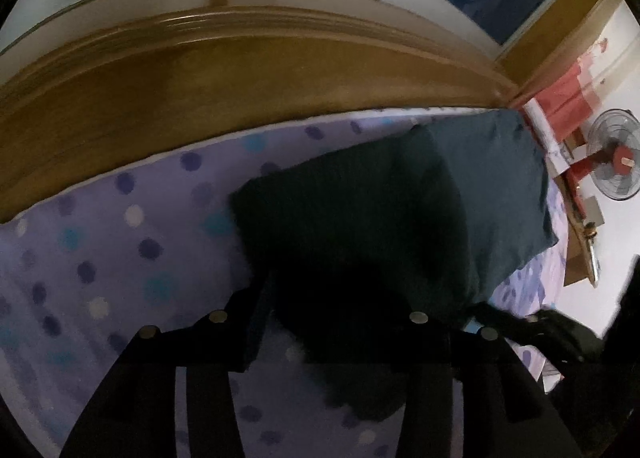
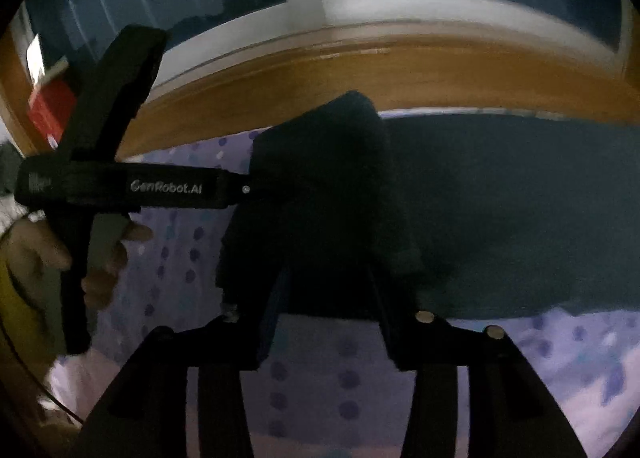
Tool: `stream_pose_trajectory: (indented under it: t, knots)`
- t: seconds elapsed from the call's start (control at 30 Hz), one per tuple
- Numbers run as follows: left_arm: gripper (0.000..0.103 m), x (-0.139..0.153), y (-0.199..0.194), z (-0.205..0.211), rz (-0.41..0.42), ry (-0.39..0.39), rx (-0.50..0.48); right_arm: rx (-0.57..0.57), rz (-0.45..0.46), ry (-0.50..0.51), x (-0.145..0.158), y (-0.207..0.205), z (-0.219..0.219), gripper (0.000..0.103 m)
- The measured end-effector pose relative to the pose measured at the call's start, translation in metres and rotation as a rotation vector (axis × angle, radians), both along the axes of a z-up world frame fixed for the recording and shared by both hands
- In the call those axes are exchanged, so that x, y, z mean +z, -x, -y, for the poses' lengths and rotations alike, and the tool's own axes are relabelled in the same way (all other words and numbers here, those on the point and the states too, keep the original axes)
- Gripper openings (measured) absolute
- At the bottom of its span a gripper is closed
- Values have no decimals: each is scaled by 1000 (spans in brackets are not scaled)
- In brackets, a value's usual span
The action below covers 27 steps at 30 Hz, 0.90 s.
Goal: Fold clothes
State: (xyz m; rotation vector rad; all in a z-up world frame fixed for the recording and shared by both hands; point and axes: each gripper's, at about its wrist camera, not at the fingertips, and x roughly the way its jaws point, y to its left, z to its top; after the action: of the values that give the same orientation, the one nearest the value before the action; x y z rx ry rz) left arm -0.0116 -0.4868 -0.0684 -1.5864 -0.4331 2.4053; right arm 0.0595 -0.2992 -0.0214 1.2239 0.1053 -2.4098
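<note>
Left wrist view: we look along the left gripper (image 1: 344, 322), tilted so the wooden headboard (image 1: 248, 82) arcs across the far side. Its jaws stand apart, with a fold of the dark garment (image 1: 360, 226) bunched between them; whether the pads actually press the cloth is too dark for us to tell. The garment lies on the polka-dot bedsheet (image 1: 100, 250), its teal part spreading to the far right. A standing fan (image 1: 616, 154) shows at the right edge.

Right wrist view: the right gripper (image 2: 332, 310) points at the same garment (image 2: 500, 210), jaws parted around a dark raised fold; the grip itself is lost in shadow. At left, a hand (image 2: 60, 254) wraps the handle of the other gripper (image 2: 132, 186), held level, its tip at the garment's left edge. The sheet (image 2: 320, 370) shows nearest us.
</note>
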Motion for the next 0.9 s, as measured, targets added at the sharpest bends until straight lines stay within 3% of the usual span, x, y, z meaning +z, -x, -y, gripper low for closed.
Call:
stream_pose_trajectory:
  t: [0.1, 0.17, 0.23, 0.37, 0.57, 0.7, 0.77, 0.9]
  knots:
    - [46, 7, -13, 12, -27, -43, 7, 19, -89, -42, 14, -17, 17, 71]
    - [47, 8, -14, 17, -51, -66, 8, 49, -120, -58, 16, -22, 29, 76]
    - [53, 7, -13, 22, -65, -97, 12, 80, -132, -88, 13, -26, 44, 76]
    - [53, 1, -1, 23, -68, -167, 18, 121, -131, -147, -5, -23, 70, 76]
    - [55, -19, 20, 10, -60, -165, 4, 72, -112, -244, -34, -1, 85, 75]
    - [53, -19, 24, 7, -62, -175, 7, 32, -118, -223, -33, 6, 77, 52]
    - [39, -17, 24, 9, -61, -183, 24, 13, -117, -202, -30, 8, 72, 42]
    - [32, -7, 23, 7, -81, -184, 43, 4, -105, -124, -21, 13, 59, 28]
